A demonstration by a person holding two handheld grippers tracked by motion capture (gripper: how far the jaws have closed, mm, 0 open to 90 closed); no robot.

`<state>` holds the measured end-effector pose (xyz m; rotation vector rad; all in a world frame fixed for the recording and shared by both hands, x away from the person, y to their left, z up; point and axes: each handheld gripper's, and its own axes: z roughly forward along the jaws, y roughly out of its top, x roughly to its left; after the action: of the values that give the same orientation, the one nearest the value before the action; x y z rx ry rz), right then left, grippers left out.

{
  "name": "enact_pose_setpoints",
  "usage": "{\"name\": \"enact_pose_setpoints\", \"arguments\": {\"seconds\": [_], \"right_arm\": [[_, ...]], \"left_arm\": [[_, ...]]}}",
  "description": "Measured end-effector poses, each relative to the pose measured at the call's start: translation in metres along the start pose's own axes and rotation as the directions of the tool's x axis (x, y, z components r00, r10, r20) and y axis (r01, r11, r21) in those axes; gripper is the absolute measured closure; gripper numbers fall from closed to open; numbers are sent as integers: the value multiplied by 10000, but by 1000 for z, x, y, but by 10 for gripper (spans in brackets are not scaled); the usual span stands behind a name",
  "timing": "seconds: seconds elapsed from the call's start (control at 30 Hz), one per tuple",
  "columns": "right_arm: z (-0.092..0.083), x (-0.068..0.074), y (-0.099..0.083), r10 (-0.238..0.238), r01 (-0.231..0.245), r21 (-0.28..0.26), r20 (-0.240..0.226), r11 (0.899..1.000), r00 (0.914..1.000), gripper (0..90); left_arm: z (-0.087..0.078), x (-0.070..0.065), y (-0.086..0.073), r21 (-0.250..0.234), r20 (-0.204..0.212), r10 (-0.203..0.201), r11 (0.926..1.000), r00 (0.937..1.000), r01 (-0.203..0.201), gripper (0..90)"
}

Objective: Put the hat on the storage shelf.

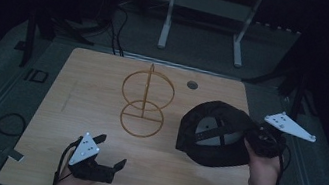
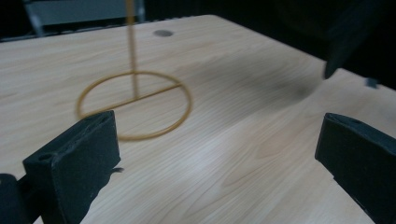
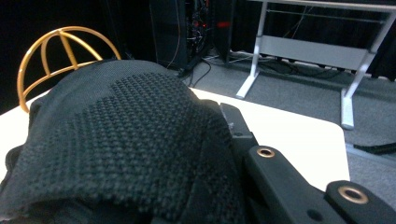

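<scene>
Dark room around a pale wooden surface (image 1: 73,108), where a gold wire hat stand (image 1: 145,102) rises upright near the middle. To its right, the right gripper (image 1: 252,135) is clenched on the edge of a black cap (image 1: 214,134), which sits at the surface's right side with its inside facing up. At the near left, the left gripper (image 1: 109,152) hovers with jaws spread wide, grasping nothing.

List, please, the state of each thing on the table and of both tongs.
Black cap: lifted at one side, underside facing up, gripped at its edge.
Gold wire stand: upright on the table, nothing on it.
Left tongs: open, holding nothing, low over the table.
Right tongs: shut on the black cap.
Table: bears the stand and cap.
</scene>
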<state>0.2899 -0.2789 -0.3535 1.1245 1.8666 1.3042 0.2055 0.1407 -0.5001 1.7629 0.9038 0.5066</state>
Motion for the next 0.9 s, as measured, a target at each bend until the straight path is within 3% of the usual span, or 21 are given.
{"name": "enact_pose_setpoints", "arguments": {"seconds": [0.3,0.4,0.57,0.73,0.9], "right_arm": [[-3,17,2,-99,72,-413,-655,9991,9978,896],[-1,22,1,-180,146,-454,-753,9989,9970,895],[2,27,0,-177,134,-438,-975,9989,9951,895],[1,31,1,-306,251,-503,-1108,9984,9934,895],[-3,34,3,-510,441,-541,-1339,9976,9897,895]], "left_arm": [[17,-21,23,-253,782,605,9980,9951,-587,25],[27,-29,36,-333,1330,762,9968,9882,-724,29],[40,-41,52,-381,1801,861,9960,9799,-805,55],[55,-52,67,-411,2013,1071,9941,9737,-1008,65],[69,-56,76,-590,2055,1101,9932,9724,-999,85]]}}
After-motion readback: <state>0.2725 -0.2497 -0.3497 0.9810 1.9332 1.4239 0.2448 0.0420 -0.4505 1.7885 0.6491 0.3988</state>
